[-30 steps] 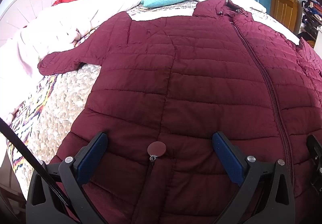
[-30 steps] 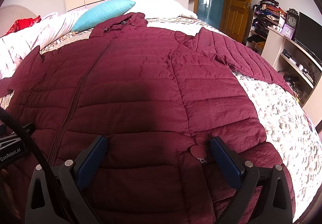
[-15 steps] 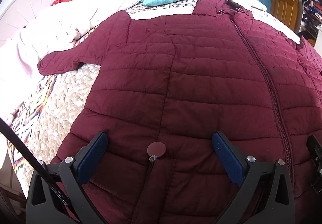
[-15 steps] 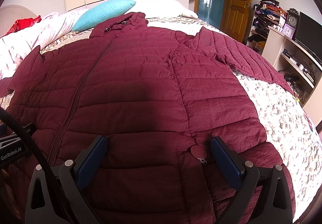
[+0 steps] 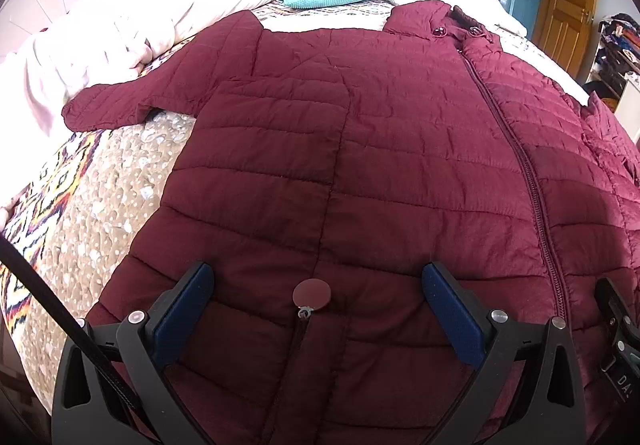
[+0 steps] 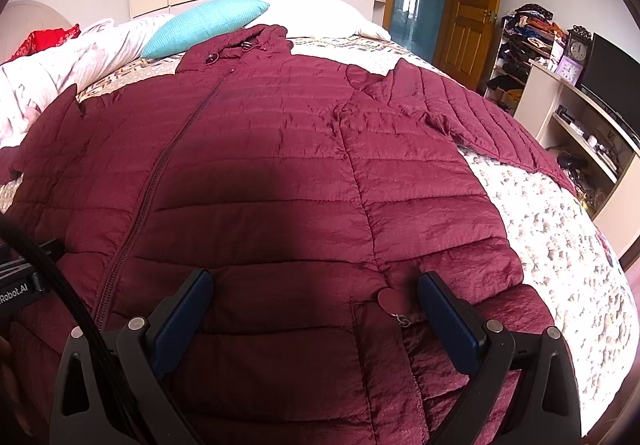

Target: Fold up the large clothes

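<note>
the maroon quilted jacket [image 5: 360, 165] lay spread front-up on the bed [image 5: 100, 205]. left tool [image 5: 318, 295] and right tool [image 6: 314, 303], jaws apart, hovered over its hem; each should pinch a hem corner squarely.

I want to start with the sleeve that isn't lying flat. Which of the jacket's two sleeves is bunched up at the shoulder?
The sleeve on the right gripper's side: it is creased at the shoulder. The other sleeve lies smooth.

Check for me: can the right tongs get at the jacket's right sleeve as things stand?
Probably yes. The right tongs are open over the maroon quilted jacket, and its right sleeve lies flat on the bedspread with nothing between.
</note>
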